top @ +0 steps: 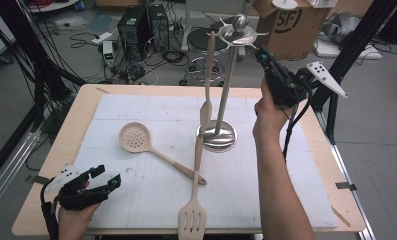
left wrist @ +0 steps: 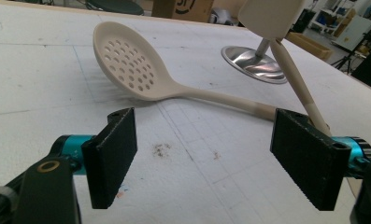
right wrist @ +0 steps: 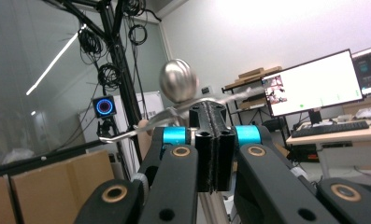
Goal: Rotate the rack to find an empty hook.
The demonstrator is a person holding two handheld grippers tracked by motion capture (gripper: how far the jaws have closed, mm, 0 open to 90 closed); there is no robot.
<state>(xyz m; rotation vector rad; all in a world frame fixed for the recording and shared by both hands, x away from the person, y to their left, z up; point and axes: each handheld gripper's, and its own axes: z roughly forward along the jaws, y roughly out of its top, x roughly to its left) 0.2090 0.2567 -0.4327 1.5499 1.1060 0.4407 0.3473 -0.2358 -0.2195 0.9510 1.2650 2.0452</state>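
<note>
Right gripper (top: 264, 54): jaws pressed together, empty, raised at 3 o'clock of the polished steel utensil stand (top: 225, 90). Left gripper (top: 108, 176): jaws wide, empty, facing the beige perforated skimmer spoon (left wrist: 131, 65).

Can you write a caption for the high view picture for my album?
Left gripper rests open by the skimmer; right gripper, shut, is raised beside the stand.
</note>
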